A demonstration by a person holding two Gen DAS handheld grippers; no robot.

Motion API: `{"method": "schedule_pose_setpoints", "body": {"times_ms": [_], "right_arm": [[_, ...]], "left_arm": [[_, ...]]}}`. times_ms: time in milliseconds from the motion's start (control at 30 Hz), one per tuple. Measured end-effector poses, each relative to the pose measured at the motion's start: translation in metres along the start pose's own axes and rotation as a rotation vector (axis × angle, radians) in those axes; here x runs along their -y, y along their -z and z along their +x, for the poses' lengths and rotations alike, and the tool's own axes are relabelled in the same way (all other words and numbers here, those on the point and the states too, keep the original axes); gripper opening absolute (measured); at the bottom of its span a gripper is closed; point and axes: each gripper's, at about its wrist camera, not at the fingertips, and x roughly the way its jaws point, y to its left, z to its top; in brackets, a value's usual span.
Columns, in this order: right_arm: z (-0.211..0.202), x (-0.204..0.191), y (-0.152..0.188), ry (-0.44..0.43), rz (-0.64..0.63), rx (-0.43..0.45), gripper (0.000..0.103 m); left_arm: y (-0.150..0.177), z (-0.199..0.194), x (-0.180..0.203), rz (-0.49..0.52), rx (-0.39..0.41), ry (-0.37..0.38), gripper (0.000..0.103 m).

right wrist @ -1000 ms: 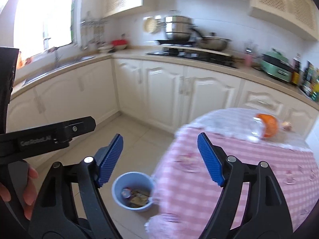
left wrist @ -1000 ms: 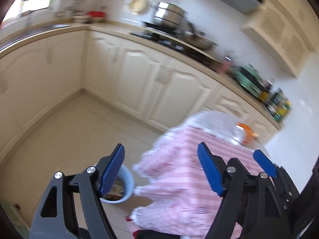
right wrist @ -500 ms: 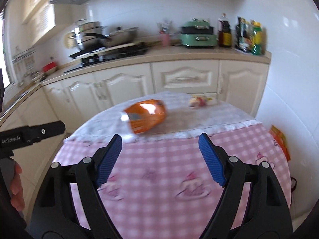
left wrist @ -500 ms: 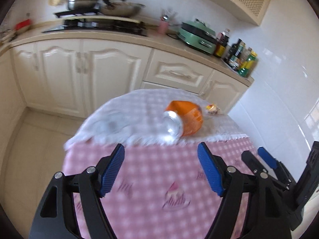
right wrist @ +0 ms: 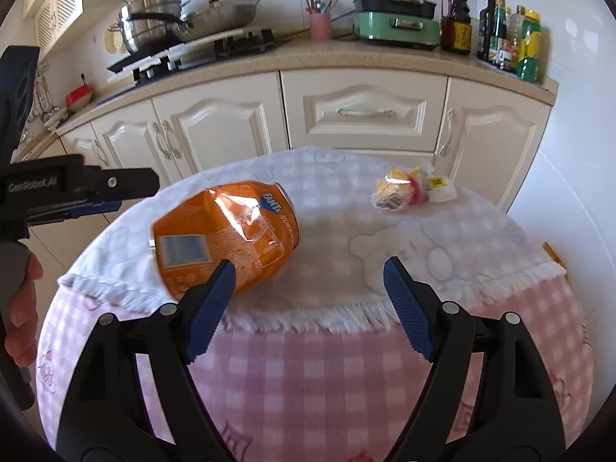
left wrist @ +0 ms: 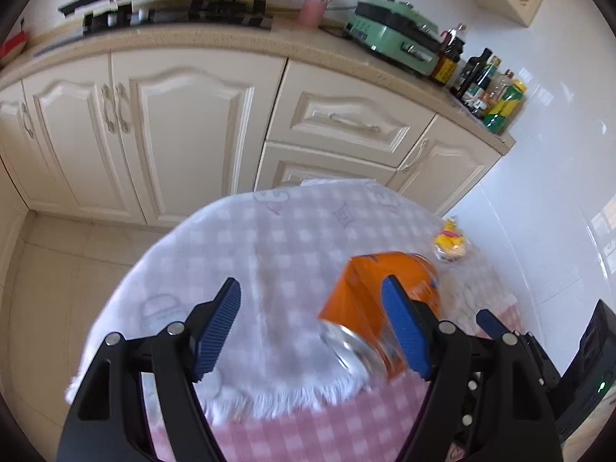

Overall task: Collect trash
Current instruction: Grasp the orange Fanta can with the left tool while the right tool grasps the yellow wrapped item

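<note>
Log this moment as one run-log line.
phase: approach | left gripper: open, empty | right gripper: open, empty | orange can: on its side on table | wrapper: behind can

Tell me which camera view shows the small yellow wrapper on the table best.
The right wrist view: the yellow wrapper lies sharp and unobstructed beyond the orange can. In the left wrist view it is small, blurred, near the table's far edge.

Glossy dented metal can (right wrist: 225, 236) on fuzzy white cloth (right wrist: 346, 238).

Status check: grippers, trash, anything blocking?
Left gripper open, right gripper open, both empty. Can on its side on the table; wrapper beyond. Nothing blocking.
</note>
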Motion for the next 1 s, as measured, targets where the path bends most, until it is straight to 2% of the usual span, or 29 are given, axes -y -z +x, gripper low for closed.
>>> {"method": "schedule_pose_setpoints", "body": {"times_ms": [100,167,233,300,433,467,500,533,700,800,900,1000], "right_arm": [[0.011,-0.002,0.002,0.035,-0.026,-0.018,0.078],[0.016,0.001,0.002,0.025,-0.018,-0.031,0.078],[0.02,0.002,0.0,0.057,-0.029,-0.039,0.078],[0.024,0.005,-0.001,0.051,-0.022,-0.058,0.078],[0.022,0.009,0.0,0.049,0.003,-0.055,0.078],[0.021,0.01,0.0,0.047,0.005,-0.054,0.078],[0.021,0.01,0.0,0.047,0.005,-0.054,0.078],[0.022,0.011,0.0,0.044,0.008,-0.055,0.078],[0.016,0.017,0.001,0.027,0.035,-0.048,0.078],[0.007,0.034,0.0,0.007,0.092,-0.022,0.078],[0.005,0.053,-0.004,0.026,0.135,-0.011,0.078],[0.007,0.064,-0.008,0.039,0.157,-0.009,0.078]], "left_arm": [[-0.002,0.019,-0.005,-0.02,-0.02,0.01,0.074],[-0.001,0.024,-0.005,-0.032,-0.004,0.055,0.074],[-0.001,0.028,0.0,-0.029,-0.012,0.091,0.074],[0.0,0.032,0.009,-0.008,-0.026,0.159,0.074],[0.004,0.039,0.019,0.023,-0.04,0.147,0.073],[0.006,0.038,0.021,0.026,-0.042,0.159,0.072],[0.009,0.038,0.025,0.033,-0.046,0.175,0.058],[0.011,0.039,0.029,0.047,-0.054,0.172,0.042],[0.021,0.028,0.047,0.123,-0.003,0.091,0.041],[0.024,0.011,0.044,0.102,0.061,0.049,0.041],[0.027,-0.005,0.038,0.083,0.116,0.003,0.041],[0.032,-0.017,0.03,0.067,0.16,-0.077,0.041]]}}
